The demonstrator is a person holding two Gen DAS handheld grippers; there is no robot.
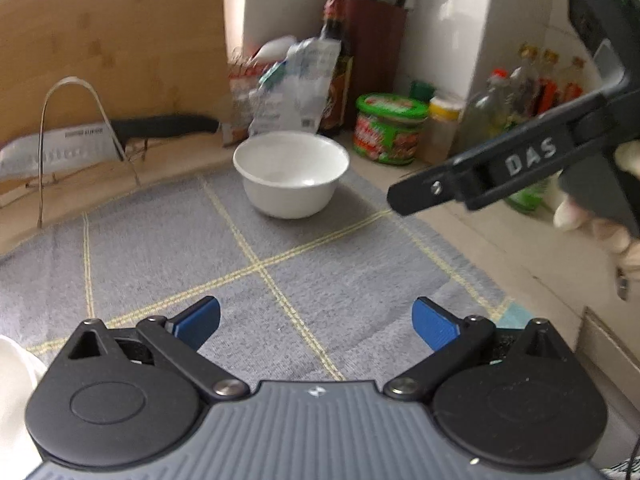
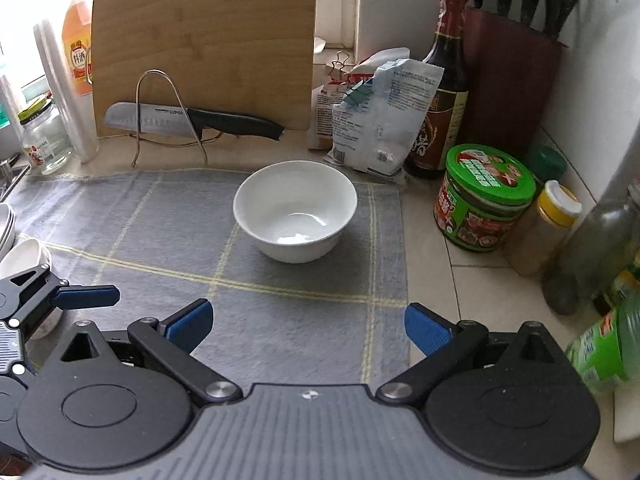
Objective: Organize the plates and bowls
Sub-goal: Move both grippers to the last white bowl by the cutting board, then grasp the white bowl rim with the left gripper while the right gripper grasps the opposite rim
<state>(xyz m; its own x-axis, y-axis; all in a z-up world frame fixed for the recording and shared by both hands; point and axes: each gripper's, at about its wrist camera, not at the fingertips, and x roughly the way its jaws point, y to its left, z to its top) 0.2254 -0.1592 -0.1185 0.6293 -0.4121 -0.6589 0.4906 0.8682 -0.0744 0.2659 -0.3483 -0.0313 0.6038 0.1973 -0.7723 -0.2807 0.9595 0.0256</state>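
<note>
A white bowl (image 2: 295, 210) is seen standing upright on a grey cloth (image 2: 160, 232) with thin yellow lines. The bowl is empty. It sits near the back edge of the cloth, close to the bags and bottles behind it. More white dishes (image 2: 16, 248) are seen at the left edge of the right wrist view, partly cut off, so it cannot be told how many there are.

The left gripper (image 1: 316, 326) is held over the cloth, well apart from the bowl. Its blue pads (image 1: 200, 320) are spread wide and nothing is held between them. The right gripper (image 2: 308, 326) is held over the cloth too, with the bowl ahead of it. Its jaws are also spread wide, and only bare cloth is seen between them. In the left wrist view the right gripper is seen from the side, gripped by a hand (image 1: 600, 220).

Behind the cloth, a knife (image 2: 192, 120) with a black handle is laid across a wire stand (image 2: 168, 112). A wooden board (image 2: 204, 44) is leaned up behind it. A white bag (image 2: 376, 116) and a dark sauce bottle (image 2: 444, 92) are seen just behind the bowl. A green tub (image 2: 484, 196) and a jar with a yellow lid (image 2: 548, 224) are set on the counter to the right. A knife block (image 2: 512, 84) is stood in the corner.
</note>
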